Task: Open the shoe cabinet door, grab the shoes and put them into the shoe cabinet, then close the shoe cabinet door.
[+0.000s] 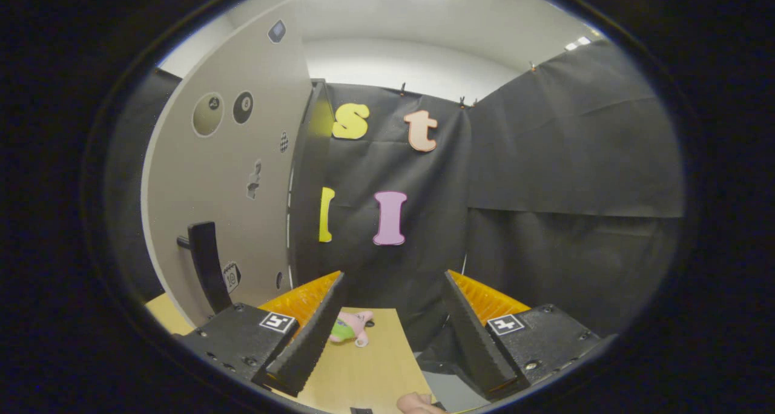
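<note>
Both fingers of the gripper [393, 317] stand spread wide apart with nothing between them, their inner faces ribbed in fine ridges and each base block carrying a small square black-and-white marker. Between them, lower down, lies a pale wooden tabletop [369, 371] with a smooth, lightly grained surface.

Just ahead of the left finger stands the shoe cabinet door [242, 178] — a flat, matte, light grey-beige panel seen at a slant, tall enough to run up toward the ceiling. Its face is dotted with stickers [243, 107]: two round ones side by side near the top, one of them a black billiard ball, plus a few smaller irregular ones lower down. A dark, flat, bar-shaped handle [204, 262] stands off the door on a short stub, near the door's lower part and right above the left finger's base.

On the tabletop, just beside the left finger's tip, lies a small soft plush toy [351, 328], pink with a green patch, rounded and stubby. Beyond it hangs the black cloth wall [563, 178], creased with a horizontal fold. Part of a hand [418, 404] shows at the near end of the table, between the finger bases.
</note>
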The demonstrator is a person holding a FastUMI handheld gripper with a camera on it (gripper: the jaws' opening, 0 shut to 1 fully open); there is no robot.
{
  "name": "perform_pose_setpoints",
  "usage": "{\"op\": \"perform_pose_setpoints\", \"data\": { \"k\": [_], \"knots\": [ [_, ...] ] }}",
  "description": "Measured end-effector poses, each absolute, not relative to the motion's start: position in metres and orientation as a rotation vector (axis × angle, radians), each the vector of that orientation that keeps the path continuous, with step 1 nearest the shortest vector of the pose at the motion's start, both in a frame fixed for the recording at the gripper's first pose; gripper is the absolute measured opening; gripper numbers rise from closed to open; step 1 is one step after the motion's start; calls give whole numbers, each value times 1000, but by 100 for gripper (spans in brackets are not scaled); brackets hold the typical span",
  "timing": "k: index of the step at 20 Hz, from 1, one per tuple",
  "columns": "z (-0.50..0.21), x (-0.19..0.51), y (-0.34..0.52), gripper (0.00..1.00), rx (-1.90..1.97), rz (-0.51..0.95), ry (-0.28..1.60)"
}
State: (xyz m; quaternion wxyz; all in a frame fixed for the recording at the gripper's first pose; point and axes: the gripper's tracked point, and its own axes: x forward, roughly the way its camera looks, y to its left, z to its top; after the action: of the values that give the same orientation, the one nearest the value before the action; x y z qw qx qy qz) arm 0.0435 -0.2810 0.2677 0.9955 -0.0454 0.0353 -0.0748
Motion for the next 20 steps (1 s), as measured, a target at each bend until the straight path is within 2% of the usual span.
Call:
{"op": "perform_pose_setpoints", "data": {
  "k": [11, 20],
  "knots": [
    [243, 53, -210, 100, -24, 67, 133],
    [245, 49, -204, 97, -17, 22, 114]
  ]
}}
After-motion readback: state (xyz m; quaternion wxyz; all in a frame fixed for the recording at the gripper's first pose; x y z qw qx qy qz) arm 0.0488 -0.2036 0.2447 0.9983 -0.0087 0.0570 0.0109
